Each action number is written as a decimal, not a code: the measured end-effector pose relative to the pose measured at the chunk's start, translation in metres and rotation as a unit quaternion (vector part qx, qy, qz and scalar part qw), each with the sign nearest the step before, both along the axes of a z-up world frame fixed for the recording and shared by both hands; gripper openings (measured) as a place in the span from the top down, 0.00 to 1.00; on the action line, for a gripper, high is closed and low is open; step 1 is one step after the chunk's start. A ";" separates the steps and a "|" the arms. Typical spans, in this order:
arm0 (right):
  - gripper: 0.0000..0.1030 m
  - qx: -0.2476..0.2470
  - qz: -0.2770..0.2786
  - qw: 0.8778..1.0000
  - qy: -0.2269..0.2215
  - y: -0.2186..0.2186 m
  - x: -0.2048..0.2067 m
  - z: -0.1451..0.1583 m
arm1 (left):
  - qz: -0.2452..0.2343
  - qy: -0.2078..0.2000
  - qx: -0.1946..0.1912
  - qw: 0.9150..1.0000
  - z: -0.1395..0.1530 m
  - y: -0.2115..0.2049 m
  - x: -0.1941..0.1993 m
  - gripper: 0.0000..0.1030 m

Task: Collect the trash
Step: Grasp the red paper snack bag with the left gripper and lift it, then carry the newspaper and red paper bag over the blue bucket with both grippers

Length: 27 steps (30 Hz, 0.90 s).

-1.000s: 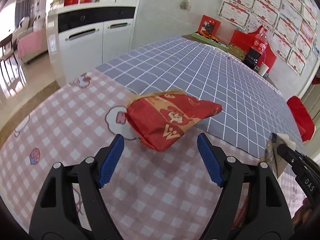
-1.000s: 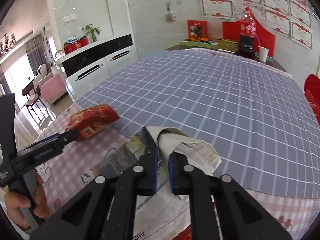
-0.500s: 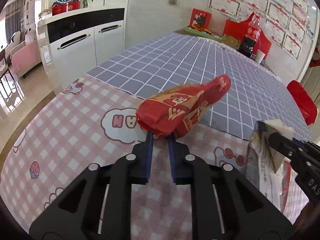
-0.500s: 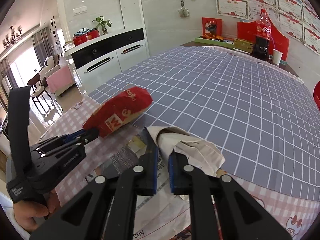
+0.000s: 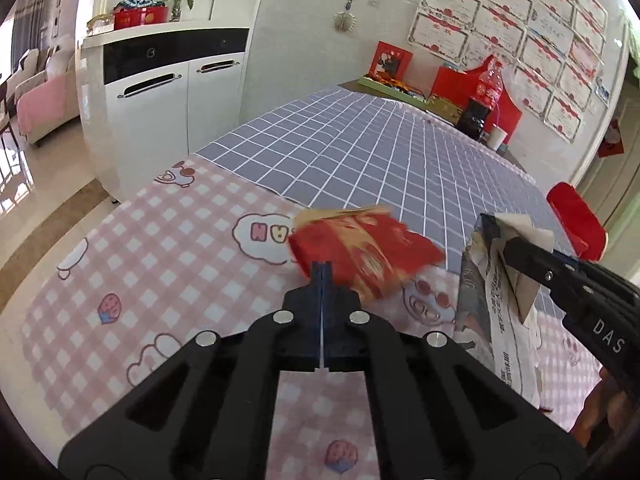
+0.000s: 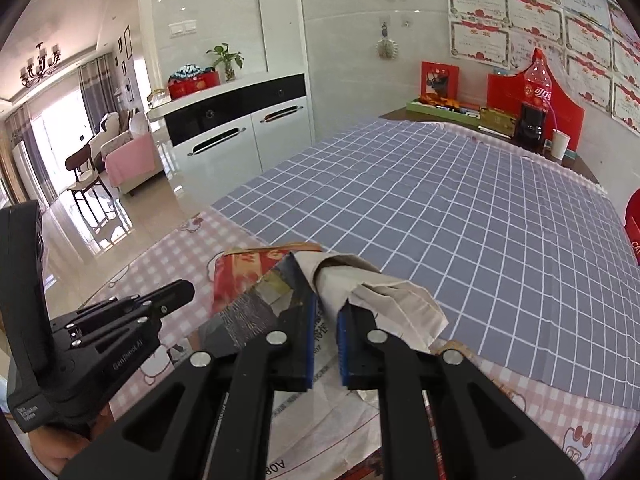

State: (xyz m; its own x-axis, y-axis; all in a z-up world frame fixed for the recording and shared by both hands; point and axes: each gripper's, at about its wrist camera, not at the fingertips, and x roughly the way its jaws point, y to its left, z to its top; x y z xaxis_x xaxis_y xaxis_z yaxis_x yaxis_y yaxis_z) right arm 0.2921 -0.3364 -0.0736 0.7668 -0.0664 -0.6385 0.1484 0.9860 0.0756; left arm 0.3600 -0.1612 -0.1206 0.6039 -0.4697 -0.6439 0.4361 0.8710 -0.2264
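Observation:
A crumpled red snack wrapper (image 5: 364,252) hangs in front of my left gripper (image 5: 322,270), which is shut on its near edge above the pink checked cloth (image 5: 160,264). The wrapper is blurred. It also shows in the right wrist view (image 6: 244,276), partly behind paper. My right gripper (image 6: 325,312) is shut on a wad of white tissue (image 6: 384,300) and printed paper (image 6: 260,304). In the left wrist view the right gripper (image 5: 516,256) is just right of the wrapper with the paper (image 5: 484,280) hanging from it.
A grey grid tablecloth (image 6: 460,216) covers the far table. A cola bottle (image 6: 538,100), a paper cup (image 6: 559,144) and red boxes stand at the far end. A white cabinet (image 5: 160,108) stands left of the table. A red chair back (image 5: 576,220) is at the right.
My left gripper closed on the red wrapper and lifted it. It has now carried it right, close to the paper in my right gripper. The right gripper stayed shut on its wad.

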 end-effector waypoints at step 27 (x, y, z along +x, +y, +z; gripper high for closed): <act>0.91 0.018 -0.032 0.999 0.027 -0.034 0.003 -0.025 | -0.038 0.056 -0.073 0.995 -0.027 -0.024 0.014 0.67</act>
State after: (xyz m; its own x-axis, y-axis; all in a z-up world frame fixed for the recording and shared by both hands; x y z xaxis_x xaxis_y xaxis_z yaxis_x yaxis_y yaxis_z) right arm 0.2954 -0.3709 -0.0985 0.7260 -0.0907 -0.6817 0.2155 0.9713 0.1003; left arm 0.3741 -0.1852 -0.1474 0.4919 -0.6045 -0.6266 0.4642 0.7910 -0.3986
